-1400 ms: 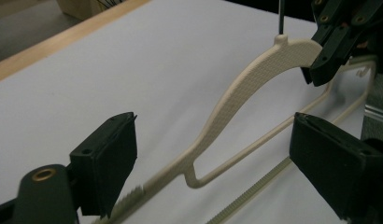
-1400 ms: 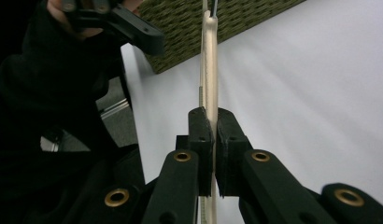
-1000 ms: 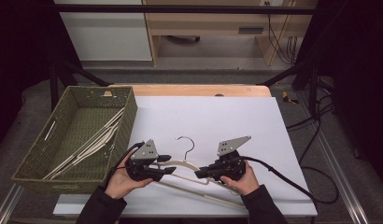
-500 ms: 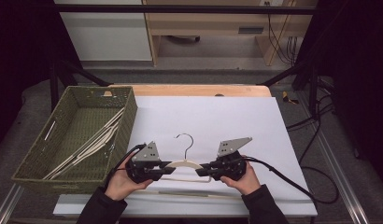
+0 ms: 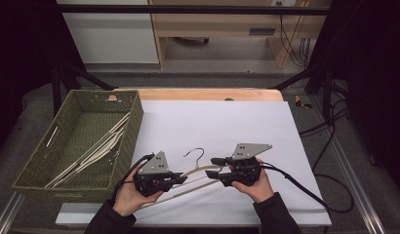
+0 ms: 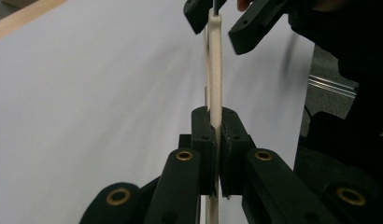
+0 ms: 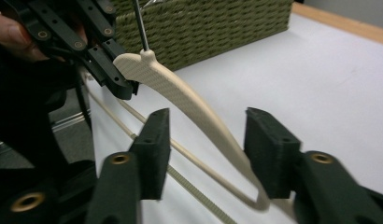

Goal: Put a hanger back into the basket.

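White table (image 5: pixel 227 122): one hanger (image 5: pixel 198 171), two hand-held grippers.

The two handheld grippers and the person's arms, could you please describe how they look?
Both the left gripper and the right gripper are black, each topped by a grey three-cornered plate and trailing a black cable. Brass-coloured pivot pins show on the jaw links. The person wears dark long sleeves.

Each hand-held gripper is matte black: the left hand-held gripper (image 5: pixel 181 180) and the right hand-held gripper (image 5: pixel 212 167) both carry a grey three-cornered plate on top, drilled with small holes, and trail a black cable. Brass-coloured pivot bushings sit in the black linkage arms behind blocky jaws. The person wears dark sleeves (image 5: pixel 108 222).
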